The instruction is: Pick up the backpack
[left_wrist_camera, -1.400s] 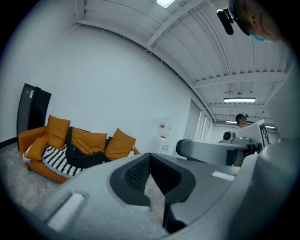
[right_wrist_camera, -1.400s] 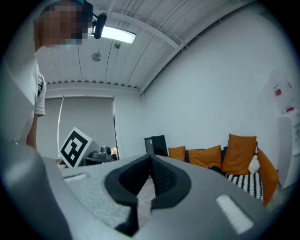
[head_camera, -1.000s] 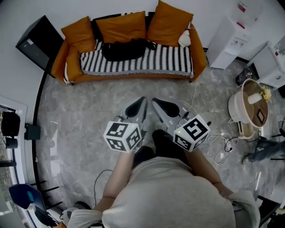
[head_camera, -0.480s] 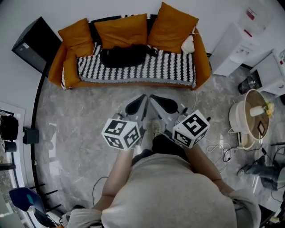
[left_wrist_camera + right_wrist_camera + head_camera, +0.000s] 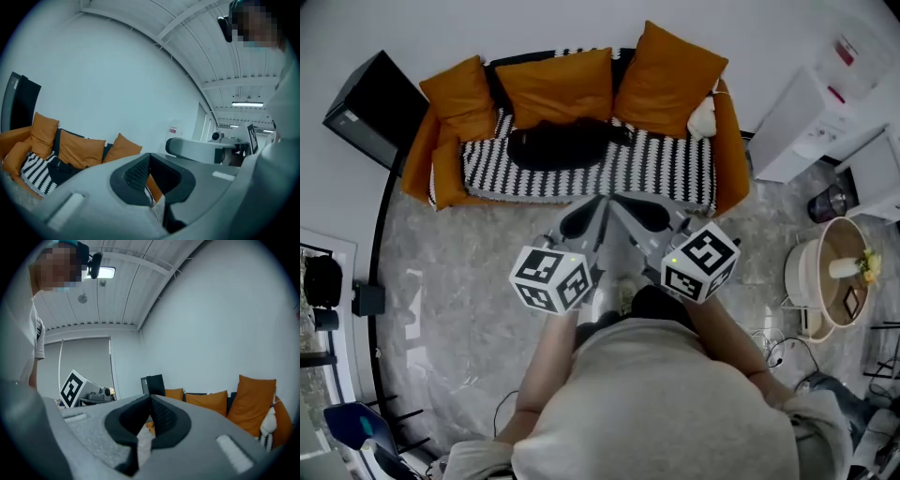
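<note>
The backpack (image 5: pixel 561 143), a black one, is seen lying flat on the seat of the orange sofa (image 5: pixel 727 141), on the black-and-white striped cover (image 5: pixel 656 164) and just in front of the middle one of the three orange cushions (image 5: pixel 553 89) that are leaned against the sofa's back. It is not touched by any gripper.

Both grippers are held side by side in front of the sofa, over the grey marbled floor (image 5: pixel 459 272), and are pointed toward its seat. In the head view their tips are seen over the sofa's front edge, apart from the backpack. The left gripper (image 5: pixel 592 208) is closed: in the left gripper view its two dark pads are met at the tip and nothing is held between them; only a piece of the sofa is seen through the gap behind the tips. The right gripper (image 5: pixel 628 208) is closed in the same way, with its pads joined at the tip and nothing gripped.

A small white object (image 5: pixel 703 120) is placed at the right end of the sofa. A black cabinet (image 5: pixel 370 98) is stood just beside the left end of the sofa, and a white cabinet (image 5: pixel 802 122) is stood near its right end. A round table (image 5: pixel 839 277) is seen well apart from the sofa, to the right.
</note>
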A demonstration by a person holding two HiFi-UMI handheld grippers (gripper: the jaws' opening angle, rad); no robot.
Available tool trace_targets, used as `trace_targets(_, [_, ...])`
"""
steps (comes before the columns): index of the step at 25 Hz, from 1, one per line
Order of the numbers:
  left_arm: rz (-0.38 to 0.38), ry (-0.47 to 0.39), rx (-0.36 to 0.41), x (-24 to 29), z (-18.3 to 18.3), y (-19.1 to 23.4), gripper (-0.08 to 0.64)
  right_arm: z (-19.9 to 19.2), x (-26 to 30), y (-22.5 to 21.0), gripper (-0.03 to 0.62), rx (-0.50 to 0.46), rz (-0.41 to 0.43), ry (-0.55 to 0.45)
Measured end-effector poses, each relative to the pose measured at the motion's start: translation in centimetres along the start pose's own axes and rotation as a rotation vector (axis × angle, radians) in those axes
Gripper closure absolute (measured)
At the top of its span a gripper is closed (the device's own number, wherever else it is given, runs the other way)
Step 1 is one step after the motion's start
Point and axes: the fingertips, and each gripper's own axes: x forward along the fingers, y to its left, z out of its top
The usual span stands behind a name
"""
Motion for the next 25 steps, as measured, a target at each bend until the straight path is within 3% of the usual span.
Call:
trace_targets(10, [-0.011, 0.042, -0.065, 6.4, -0.3, 2.3, 0.552, -0.4, 1.3, -6.6, 0.589, 0.064, 0.008, 0.035])
trace_targets(25, [0.002, 0.095, -0.078, 12.7, -0.3, 7.8, 0.552, -0.7, 6.1, -13.0, 0.589, 0.111, -0.014, 0.050])
